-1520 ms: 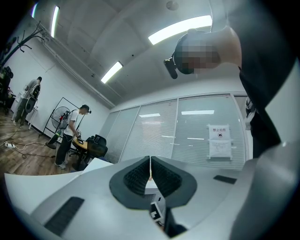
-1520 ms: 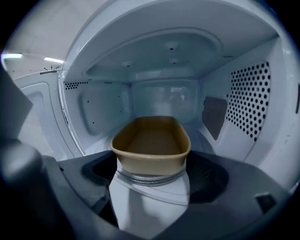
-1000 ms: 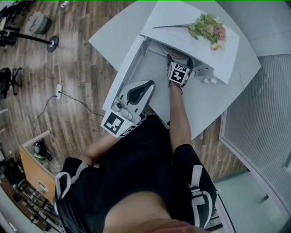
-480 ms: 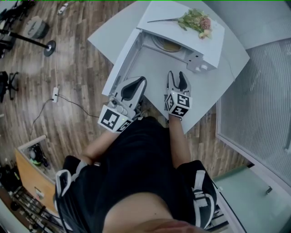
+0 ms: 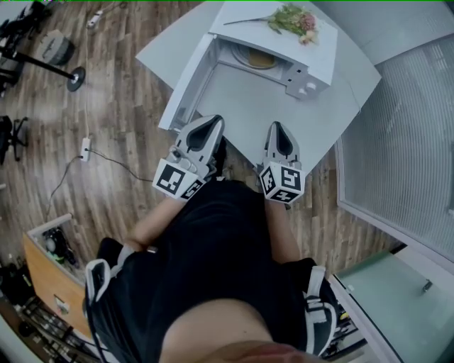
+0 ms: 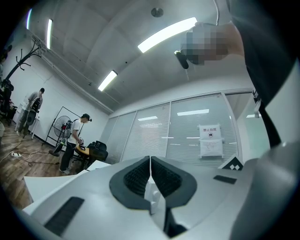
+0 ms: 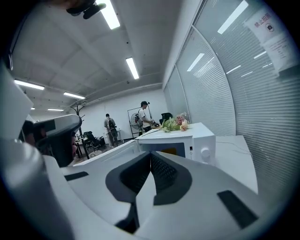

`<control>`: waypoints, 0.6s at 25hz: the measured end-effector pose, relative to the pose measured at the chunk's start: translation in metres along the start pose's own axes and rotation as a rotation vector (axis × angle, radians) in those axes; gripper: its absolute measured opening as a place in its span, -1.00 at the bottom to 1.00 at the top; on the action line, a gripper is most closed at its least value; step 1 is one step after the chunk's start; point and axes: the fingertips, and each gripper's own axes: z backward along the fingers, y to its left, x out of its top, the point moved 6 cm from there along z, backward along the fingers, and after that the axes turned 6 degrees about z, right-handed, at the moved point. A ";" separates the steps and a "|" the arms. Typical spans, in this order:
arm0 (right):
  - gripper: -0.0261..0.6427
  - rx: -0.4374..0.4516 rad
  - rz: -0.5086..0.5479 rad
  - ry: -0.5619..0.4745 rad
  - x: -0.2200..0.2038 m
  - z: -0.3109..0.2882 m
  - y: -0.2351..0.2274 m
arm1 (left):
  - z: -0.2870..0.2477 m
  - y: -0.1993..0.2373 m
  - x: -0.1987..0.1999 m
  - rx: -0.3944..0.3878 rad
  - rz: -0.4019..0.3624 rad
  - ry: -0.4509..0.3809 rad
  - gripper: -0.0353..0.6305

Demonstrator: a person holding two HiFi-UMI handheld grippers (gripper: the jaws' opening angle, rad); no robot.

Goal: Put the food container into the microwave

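Note:
The white microwave (image 5: 305, 67) stands at the far side of the table with its door (image 5: 186, 78) swung open to the left. The food container (image 5: 259, 59), round with yellowish contents, sits inside the cavity. Both grippers hover near the table's front edge, well short of the microwave. My left gripper (image 5: 210, 123) is shut and holds nothing, as is my right gripper (image 5: 278, 128). In the right gripper view the microwave (image 7: 197, 140) faces the shut jaws (image 7: 150, 155), with an orange glow of the container (image 7: 172, 151) in its opening. The left gripper view looks over shut jaws (image 6: 150, 160) toward a glass wall.
A bunch of flowers (image 5: 290, 17) lies on top of the microwave. The white table (image 5: 333, 113) ends in an angled edge at the right, beside a glass partition (image 5: 411, 142). People (image 6: 75, 140) stand by desks far off. Cables and stands lie on the wood floor (image 5: 106, 127).
My right gripper has drawn back from the microwave opening to the table's near edge, leaving the container inside. The left gripper has shifted only slightly.

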 end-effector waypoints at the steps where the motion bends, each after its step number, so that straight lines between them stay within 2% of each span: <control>1: -0.84 0.001 -0.004 -0.002 -0.001 0.005 0.000 | 0.002 -0.004 -0.001 -0.005 0.000 0.000 -0.82; 15: -0.85 -0.002 -0.008 -0.030 0.002 0.027 -0.005 | 0.011 -0.018 -0.002 -0.009 -0.020 -0.010 -0.82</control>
